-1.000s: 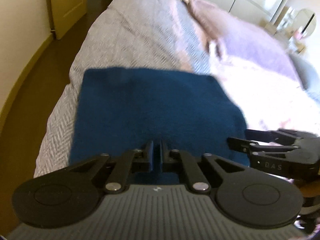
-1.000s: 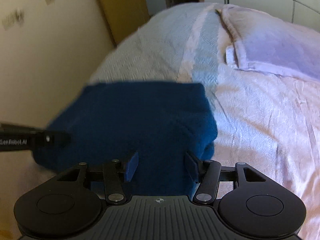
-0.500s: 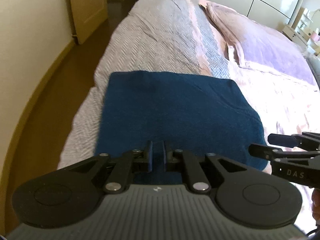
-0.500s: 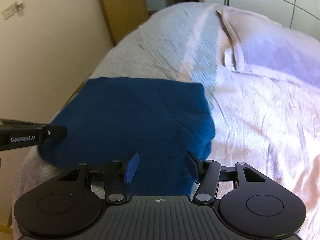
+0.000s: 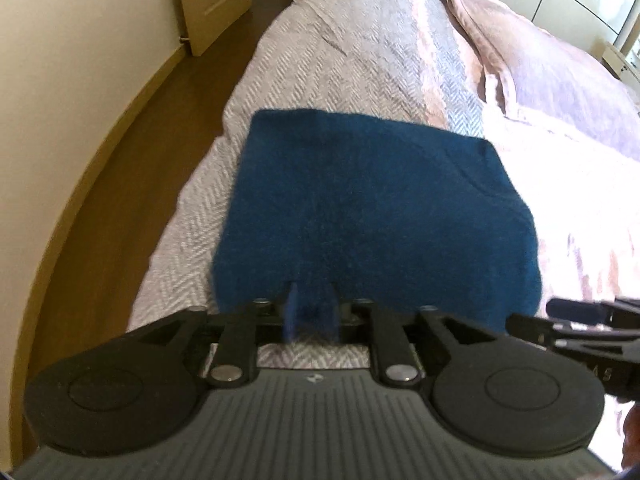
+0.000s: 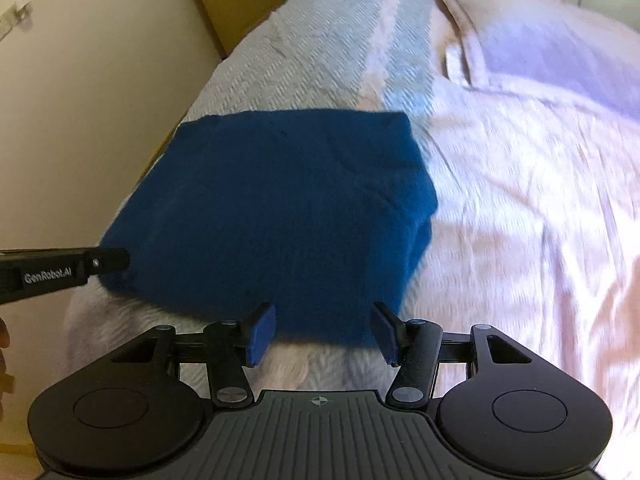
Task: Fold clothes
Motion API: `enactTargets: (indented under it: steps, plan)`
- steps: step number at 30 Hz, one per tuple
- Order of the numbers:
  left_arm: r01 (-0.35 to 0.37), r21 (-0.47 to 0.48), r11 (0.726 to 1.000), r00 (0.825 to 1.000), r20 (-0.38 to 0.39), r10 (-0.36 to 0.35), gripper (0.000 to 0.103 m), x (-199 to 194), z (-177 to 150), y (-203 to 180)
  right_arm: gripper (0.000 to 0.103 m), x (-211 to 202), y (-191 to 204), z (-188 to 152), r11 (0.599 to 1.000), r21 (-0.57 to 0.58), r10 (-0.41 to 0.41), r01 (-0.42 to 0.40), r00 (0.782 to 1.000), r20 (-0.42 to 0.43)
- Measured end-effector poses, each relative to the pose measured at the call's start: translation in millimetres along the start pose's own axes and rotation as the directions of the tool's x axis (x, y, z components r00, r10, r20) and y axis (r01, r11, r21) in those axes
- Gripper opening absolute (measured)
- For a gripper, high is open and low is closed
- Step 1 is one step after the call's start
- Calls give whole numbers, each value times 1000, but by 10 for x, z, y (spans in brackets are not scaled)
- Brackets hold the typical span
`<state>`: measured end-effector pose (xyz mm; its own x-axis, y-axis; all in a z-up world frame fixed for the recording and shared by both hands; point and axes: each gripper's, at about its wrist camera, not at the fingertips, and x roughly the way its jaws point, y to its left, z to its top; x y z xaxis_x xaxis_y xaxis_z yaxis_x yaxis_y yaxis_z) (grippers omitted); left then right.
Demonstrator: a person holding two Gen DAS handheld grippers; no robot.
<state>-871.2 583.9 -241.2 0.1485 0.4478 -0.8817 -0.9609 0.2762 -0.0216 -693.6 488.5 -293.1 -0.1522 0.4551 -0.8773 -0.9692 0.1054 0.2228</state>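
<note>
A folded dark blue garment [image 5: 372,208] lies flat on the bed near its left edge; it also shows in the right wrist view [image 6: 276,208]. My left gripper [image 5: 311,308] is open at the garment's near edge, its jaws a small gap apart with nothing between them. My right gripper [image 6: 322,332] is open and empty just short of the garment's near right corner. The left gripper's side shows at the left of the right wrist view [image 6: 60,272]. The right gripper's side shows at the right of the left wrist view [image 5: 580,324].
The bed has a grey herringbone cover [image 5: 360,40] and a pale pink sheet [image 6: 540,200]. A pillow [image 6: 560,28] lies at the far end. Brown floor [image 5: 100,200], a cream wall and a wooden door [image 5: 212,0] are to the left of the bed.
My left gripper, shut on the garment's near edge before, has opened and let go. Both grippers have drawn back a little toward me. The garment now rests flat.
</note>
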Motion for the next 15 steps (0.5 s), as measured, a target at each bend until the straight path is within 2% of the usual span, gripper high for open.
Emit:
enactTargets:
  steps: [4,9,12,15]
  plan:
    - [-27,10,1000,999,29,26,35,-320,9,-97,57,-142,31,59,1000,17,-8,8,1000,-14]
    - [-85,49,995,996,44,82,39,-672,-22,-228,67,-463,63,84,999,50,-6,6,1000,3]
    - [-90,58,994,995,41,88,39,-862,-45,-280,68,-676,96,58,998,54,-17,16,1000,13]
    - [-90,52,995,995,44,87,44,-1036,-79,-308,68,-846,161,37,998,53,-40,39,999,19]
